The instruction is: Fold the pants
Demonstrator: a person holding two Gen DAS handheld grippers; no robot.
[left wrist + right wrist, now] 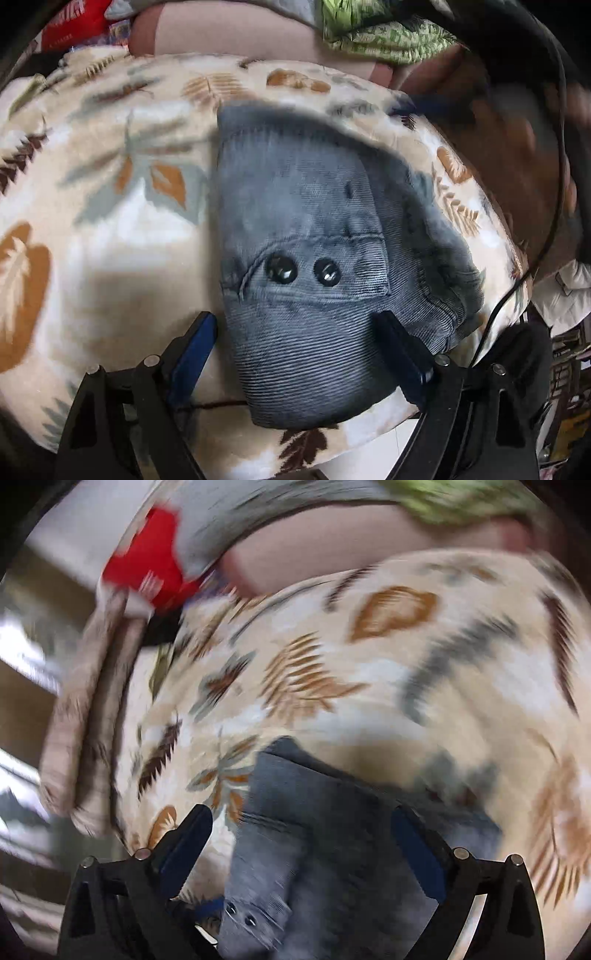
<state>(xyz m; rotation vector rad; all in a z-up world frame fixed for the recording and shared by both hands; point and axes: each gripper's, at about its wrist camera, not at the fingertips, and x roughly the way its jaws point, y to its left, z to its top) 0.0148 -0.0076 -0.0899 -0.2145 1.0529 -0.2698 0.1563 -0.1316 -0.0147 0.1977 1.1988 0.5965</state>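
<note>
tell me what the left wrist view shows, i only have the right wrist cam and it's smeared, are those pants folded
Observer: They look folded into a compact bundle; the blue-grey corduroy pants lie on the leaf-print blanket.
Operator: any detail on top of them
Observer: Two dark snap buttons sit side by side on a flap facing up.
Operator: left jaws on the fabric
Observer: No, the left gripper stands wide open, its jaws astride the near end of the bundle, clamping nothing.
</note>
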